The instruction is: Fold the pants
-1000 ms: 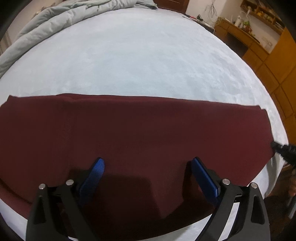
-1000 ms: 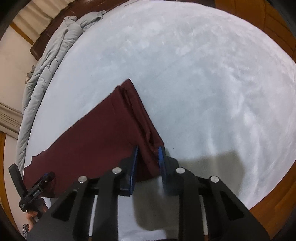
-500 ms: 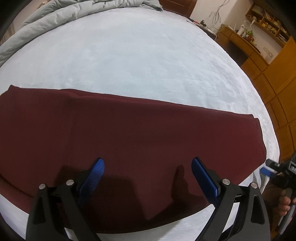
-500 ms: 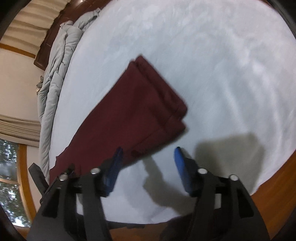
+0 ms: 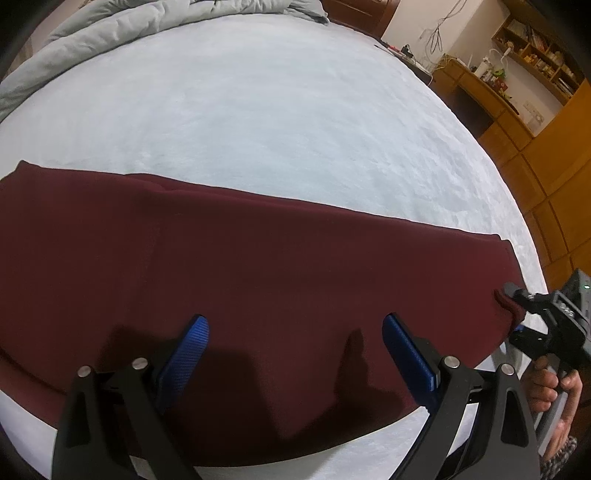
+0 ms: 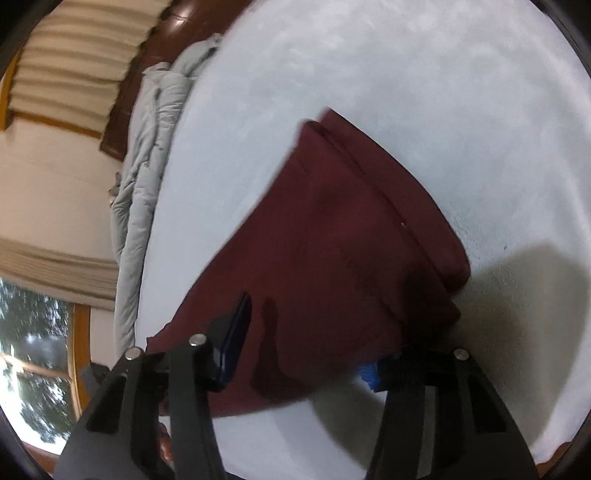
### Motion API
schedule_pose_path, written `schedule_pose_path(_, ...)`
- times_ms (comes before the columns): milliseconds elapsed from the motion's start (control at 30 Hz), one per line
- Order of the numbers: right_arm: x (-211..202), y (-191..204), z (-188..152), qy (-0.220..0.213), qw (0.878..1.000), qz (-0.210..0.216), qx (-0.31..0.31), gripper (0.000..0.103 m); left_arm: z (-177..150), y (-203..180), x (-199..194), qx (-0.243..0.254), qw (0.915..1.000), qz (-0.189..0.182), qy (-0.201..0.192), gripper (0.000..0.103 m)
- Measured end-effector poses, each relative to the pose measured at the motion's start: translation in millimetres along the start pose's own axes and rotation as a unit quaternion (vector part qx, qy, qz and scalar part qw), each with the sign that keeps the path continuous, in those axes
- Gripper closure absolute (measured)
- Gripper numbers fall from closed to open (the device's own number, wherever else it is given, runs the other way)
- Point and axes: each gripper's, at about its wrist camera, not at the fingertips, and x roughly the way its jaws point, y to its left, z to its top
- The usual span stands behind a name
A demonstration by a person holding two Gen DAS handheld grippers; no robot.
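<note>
Dark maroon pants (image 5: pixel 258 280) lie flat on the pale blue bed (image 5: pixel 277 122), folded lengthwise into a long band. My left gripper (image 5: pixel 295 332) hovers over the near long edge, open and empty, blue fingertips (image 5: pixel 192 336) wide apart. The right gripper shows at the right edge of the left wrist view (image 5: pixel 517 310), at the hem end, its jaws on either side of the cloth edge. In the right wrist view the pants (image 6: pixel 343 251) run away from the open right gripper (image 6: pixel 306 347), whose fingers straddle the hem corner without clamping it.
A rumpled grey duvet (image 5: pixel 147 22) is piled along the bed's far side, also in the right wrist view (image 6: pixel 147 147). Wooden desk and shelves (image 5: pixel 517 85) stand beyond the right bed edge. A window and curtains (image 6: pixel 44 110) are at the left.
The right gripper let go of the hem corner, opened wide, drew back and then came in over the hem end again. The left gripper stayed open above the near edge.
</note>
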Motion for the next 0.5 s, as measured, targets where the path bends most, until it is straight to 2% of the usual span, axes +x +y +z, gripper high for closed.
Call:
schedule_pose_path(33, 3, 0, 1, 0.0, 1.0, -0.008, -0.006, 0.062, 0, 1, 0, -0.002, 1.0, -0.001, 0.0, 0.008)
schedule_pose_path(67, 4, 2, 1, -0.001, 1.0, -0.016, -0.015, 0.064, 1, 1, 0, -0.003, 1.0, -0.002, 0.001, 0.008)
schedule_pose_path(133, -1, 6, 4, -0.008, 1.0, 0.001, -0.029, 0.084, 2, 2, -1, -0.003, 1.0, 0.002, -0.001, 0.008)
schedule_pose_path(233, -14, 9, 9, -0.022, 0.999, 0.041, -0.02, 0.088, 5, 6, -6, -0.008, 0.9999, 0.011, -0.008, 0.008)
schedule_pose_path(367, -42, 18, 13, -0.056, 0.996, 0.073, -0.018, 0.09, 11, 17, -16, -0.024, 0.9994, 0.017, -0.019, 0.008)
schedule_pose_path(500, -64, 16, 19, -0.086, 0.993, 0.078, -0.005, 0.091, 13, 17, -27, -0.023, 0.999, 0.012, -0.036, 0.008)
